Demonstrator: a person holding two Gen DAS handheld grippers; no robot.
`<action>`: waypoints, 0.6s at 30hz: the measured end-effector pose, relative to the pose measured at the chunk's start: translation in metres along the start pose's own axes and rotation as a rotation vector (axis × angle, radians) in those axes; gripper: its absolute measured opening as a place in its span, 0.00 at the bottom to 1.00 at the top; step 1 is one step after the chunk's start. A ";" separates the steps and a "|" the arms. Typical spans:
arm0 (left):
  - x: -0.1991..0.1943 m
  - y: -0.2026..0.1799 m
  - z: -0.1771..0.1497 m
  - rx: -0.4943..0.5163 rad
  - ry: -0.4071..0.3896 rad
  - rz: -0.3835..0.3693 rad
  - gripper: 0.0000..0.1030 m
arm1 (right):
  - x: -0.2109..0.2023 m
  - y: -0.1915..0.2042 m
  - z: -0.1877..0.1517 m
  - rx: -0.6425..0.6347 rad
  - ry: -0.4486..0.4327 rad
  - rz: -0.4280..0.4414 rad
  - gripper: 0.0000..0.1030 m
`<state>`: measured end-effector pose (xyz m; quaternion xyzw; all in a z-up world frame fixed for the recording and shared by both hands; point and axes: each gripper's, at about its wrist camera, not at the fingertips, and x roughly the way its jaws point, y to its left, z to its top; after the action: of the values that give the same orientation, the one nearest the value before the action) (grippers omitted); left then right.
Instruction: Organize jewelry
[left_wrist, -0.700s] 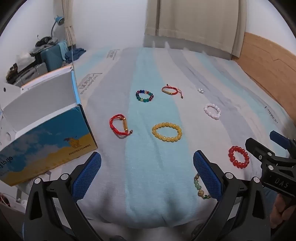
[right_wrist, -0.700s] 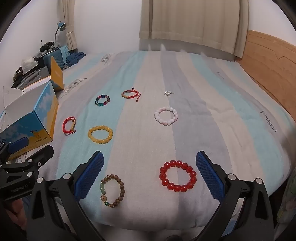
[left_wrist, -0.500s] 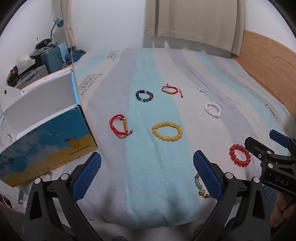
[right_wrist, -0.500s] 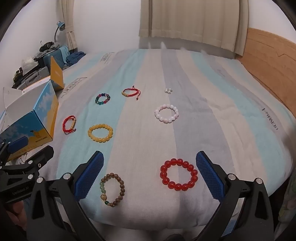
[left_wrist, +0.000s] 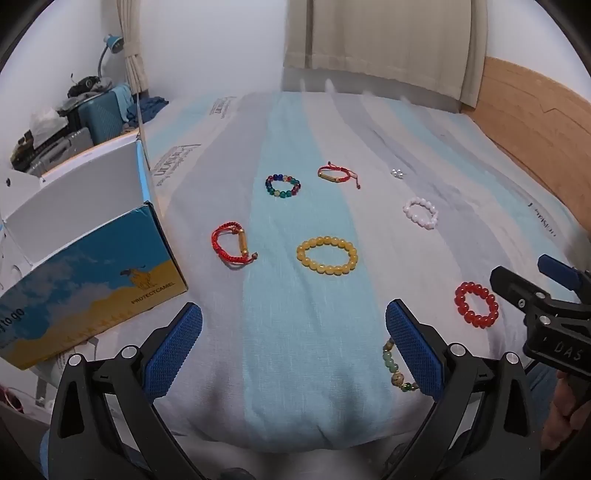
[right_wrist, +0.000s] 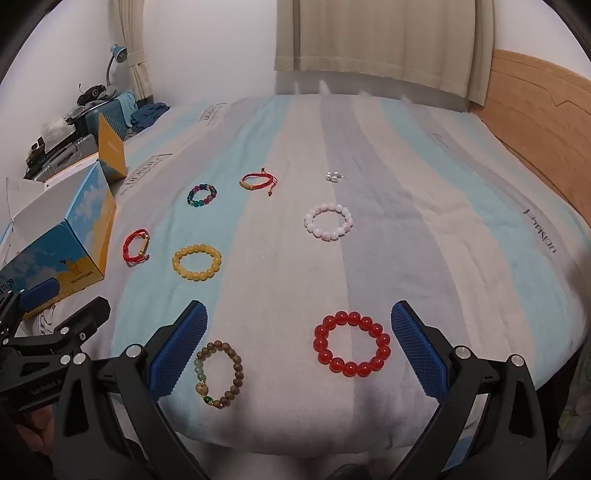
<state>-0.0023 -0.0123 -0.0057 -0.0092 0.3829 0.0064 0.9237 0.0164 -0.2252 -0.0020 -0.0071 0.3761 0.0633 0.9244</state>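
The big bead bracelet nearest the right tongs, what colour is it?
Red bead bracelet, shiny; clearest in the right wrist view.

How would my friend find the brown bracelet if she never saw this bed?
Start at the near edge of the striped bed. Beside the red bead bracelet, to its left, lies the brown wooden bracelet. It is the only one with dull wood beads plus a few green ones.

My bed (right_wrist: 461, 229) wears a striped blue, grey and cream cover. On it lie 7 bracelets: red beads (right_wrist: 351, 343), brown wood beads (right_wrist: 218, 374), yellow beads (right_wrist: 196, 263), pink beads (right_wrist: 328, 223), multicoloured beads (right_wrist: 201, 195) and 2 red cords (right_wrist: 136, 246) (right_wrist: 258, 181), plus small pearls (right_wrist: 334, 177) and an open box (right_wrist: 79, 236) at the left edge.
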 end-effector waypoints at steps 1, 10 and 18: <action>0.000 0.000 0.000 -0.001 0.000 -0.004 0.94 | -0.001 0.000 0.000 0.000 0.000 0.000 0.93; -0.003 -0.004 0.000 0.015 0.014 -0.030 0.94 | -0.001 -0.004 -0.002 -0.003 0.007 0.006 0.93; -0.004 -0.007 0.000 0.030 0.030 -0.040 0.94 | 0.000 -0.005 -0.004 -0.006 0.047 0.013 0.93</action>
<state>-0.0052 -0.0194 -0.0027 -0.0031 0.3966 -0.0180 0.9178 0.0140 -0.2299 -0.0055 -0.0089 0.3977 0.0700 0.9148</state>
